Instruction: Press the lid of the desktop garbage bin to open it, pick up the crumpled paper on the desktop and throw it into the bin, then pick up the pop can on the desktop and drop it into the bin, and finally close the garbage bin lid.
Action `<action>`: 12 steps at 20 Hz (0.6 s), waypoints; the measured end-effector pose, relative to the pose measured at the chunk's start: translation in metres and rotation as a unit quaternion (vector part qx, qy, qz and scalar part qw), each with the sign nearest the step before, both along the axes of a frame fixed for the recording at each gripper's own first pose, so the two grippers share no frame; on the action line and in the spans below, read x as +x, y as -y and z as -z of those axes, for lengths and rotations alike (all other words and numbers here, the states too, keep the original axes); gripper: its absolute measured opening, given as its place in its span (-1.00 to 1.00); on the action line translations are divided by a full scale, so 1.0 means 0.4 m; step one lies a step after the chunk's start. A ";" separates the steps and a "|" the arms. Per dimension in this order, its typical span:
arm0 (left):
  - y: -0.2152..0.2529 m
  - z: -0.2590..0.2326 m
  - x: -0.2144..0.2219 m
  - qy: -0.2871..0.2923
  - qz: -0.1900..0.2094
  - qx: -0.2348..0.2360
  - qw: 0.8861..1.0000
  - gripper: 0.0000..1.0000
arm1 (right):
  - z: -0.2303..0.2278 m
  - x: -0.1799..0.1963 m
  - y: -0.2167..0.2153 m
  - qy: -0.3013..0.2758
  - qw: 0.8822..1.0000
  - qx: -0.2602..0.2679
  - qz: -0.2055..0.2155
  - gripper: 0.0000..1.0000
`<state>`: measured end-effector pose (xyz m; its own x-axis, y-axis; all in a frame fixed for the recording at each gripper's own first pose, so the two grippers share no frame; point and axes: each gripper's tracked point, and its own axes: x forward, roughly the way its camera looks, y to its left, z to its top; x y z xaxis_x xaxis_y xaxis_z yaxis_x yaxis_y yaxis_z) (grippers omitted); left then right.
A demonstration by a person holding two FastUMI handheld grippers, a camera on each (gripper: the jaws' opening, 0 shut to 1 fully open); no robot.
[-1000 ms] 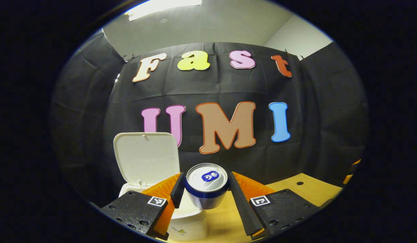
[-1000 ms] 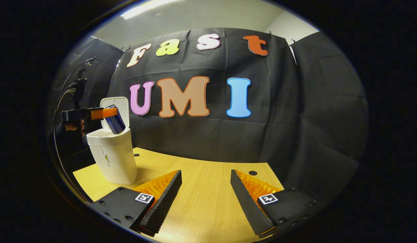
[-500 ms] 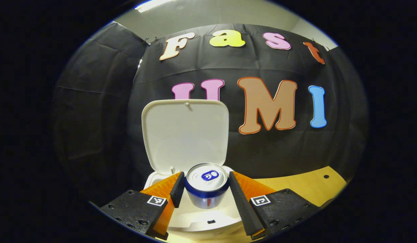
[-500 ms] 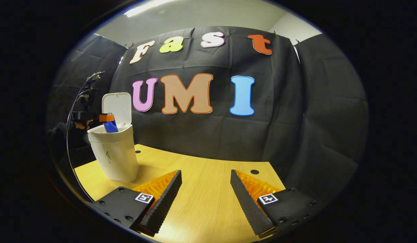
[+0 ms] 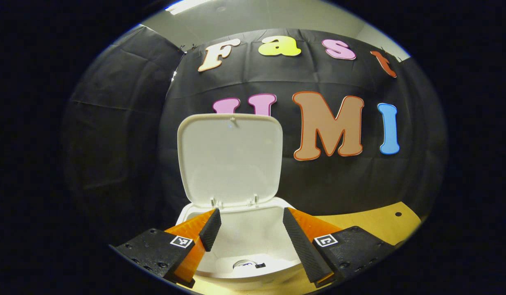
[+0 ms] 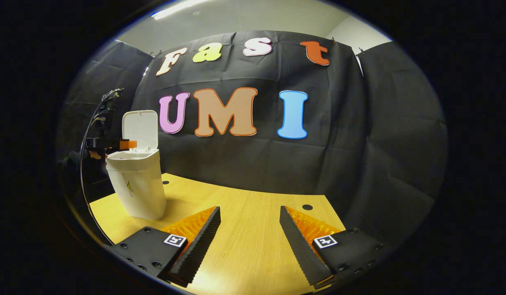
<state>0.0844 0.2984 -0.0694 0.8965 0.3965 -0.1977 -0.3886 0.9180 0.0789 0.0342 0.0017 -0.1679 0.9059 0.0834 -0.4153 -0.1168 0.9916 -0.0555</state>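
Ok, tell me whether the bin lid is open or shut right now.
Open. The lid stands upright behind the bin mouth, and the pop can lies inside at the bottom.

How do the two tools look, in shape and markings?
Each tool, left and right, has two wedge-shaped fingers with ribbed inner faces. The fingers sit on black blocks with small screws, and each block carries a small square black-and-white marker. In the right gripper view, thin dark cables rise behind the left tool.
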 end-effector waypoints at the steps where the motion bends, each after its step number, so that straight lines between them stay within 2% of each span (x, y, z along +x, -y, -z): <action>1: 0.006 -0.038 0.004 0.011 0.005 0.007 1.000 0.82 | -0.003 -0.001 0.000 0.001 1.000 0.000 0.000 0.94; 2: 0.010 -0.068 0.011 0.018 0.012 0.014 1.000 0.83 | -0.005 0.001 0.000 0.004 1.000 0.001 0.000 1.00; 4: 0.011 -0.128 0.021 0.025 0.017 0.025 0.999 0.84 | -0.003 0.000 0.000 0.005 1.000 0.006 -0.001 0.94; 12: -0.040 -0.356 0.117 0.088 0.016 0.067 0.994 0.82 | -0.007 0.007 0.018 0.009 1.000 0.017 0.008 0.94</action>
<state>0.1312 0.3143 0.0731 0.9251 0.3794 0.0152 -0.3779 0.9160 0.1350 0.0370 -0.0057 -0.1652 0.9147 0.0818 -0.3958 -0.0994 0.9948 -0.0242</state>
